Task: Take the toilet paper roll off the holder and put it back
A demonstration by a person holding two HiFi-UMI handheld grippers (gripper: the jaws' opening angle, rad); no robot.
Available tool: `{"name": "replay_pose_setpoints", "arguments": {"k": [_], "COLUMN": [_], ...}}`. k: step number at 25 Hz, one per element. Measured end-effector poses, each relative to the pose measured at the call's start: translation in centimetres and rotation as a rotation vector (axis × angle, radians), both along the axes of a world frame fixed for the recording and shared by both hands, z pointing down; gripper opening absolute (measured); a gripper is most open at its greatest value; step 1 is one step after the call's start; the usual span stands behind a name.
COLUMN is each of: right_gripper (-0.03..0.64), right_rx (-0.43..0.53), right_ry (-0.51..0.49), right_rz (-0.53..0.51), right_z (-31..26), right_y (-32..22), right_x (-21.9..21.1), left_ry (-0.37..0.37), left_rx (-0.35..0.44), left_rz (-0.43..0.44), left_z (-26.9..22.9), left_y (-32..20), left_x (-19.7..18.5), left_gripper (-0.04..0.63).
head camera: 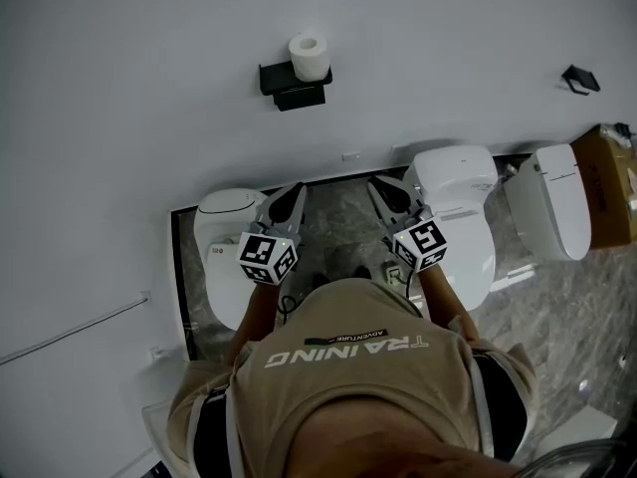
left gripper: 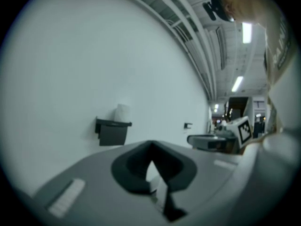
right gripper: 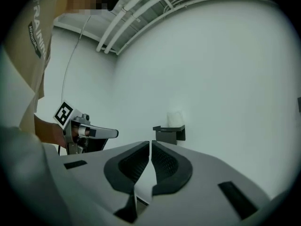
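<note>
The white toilet paper roll (head camera: 309, 56) stands upright on top of the black wall holder (head camera: 294, 86). Both grippers hang well short of the wall, apart from the roll. My left gripper (head camera: 296, 189) points toward the wall with its jaws together and nothing between them. My right gripper (head camera: 378, 184) is beside it, also shut and empty. In the left gripper view the roll (left gripper: 122, 112) and holder (left gripper: 112, 132) lie ahead to the left of the gripper (left gripper: 151, 144). In the right gripper view the roll (right gripper: 175, 118) and holder (right gripper: 169, 133) lie ahead, slightly right of the gripper (right gripper: 150, 142).
A white toilet (head camera: 224, 242) stands below the left gripper, with another toilet (head camera: 460, 212) under the right one and a third (head camera: 552, 202) further right. A brown box (head camera: 612, 182) sits at the right edge. The wall carries a black hook (head camera: 580, 78) and a rail (head camera: 75, 332).
</note>
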State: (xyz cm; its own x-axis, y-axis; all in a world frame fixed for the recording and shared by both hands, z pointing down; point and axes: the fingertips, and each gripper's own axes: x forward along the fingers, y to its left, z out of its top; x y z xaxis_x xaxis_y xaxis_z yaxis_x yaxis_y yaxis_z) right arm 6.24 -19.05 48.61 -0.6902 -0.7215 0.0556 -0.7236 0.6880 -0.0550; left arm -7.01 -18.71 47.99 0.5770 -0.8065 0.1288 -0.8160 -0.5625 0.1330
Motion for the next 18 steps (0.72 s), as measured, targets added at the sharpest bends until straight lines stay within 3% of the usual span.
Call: {"name": "replay_pose_setpoints", "arguments": {"k": [11,18], "right_gripper": [0.015,0.015], "right_rx": [0.023,-0.026], "right_ry": [0.005,-0.016], "right_rz": [-0.092,-0.054], "right_z": [-0.2,0.1], "right_y": [2.1,5.3], "right_x": [-0.5,-2.1], "left_ry": [-0.023,0.02], "left_rx": [-0.046,-0.039], "left_rz": [-0.082,-0.067], "left_z": [1.8,1.6], "left_y": [3.4,6.4], "left_x": [0.0,-1.4], "left_gripper": [-0.002,-0.002]}}
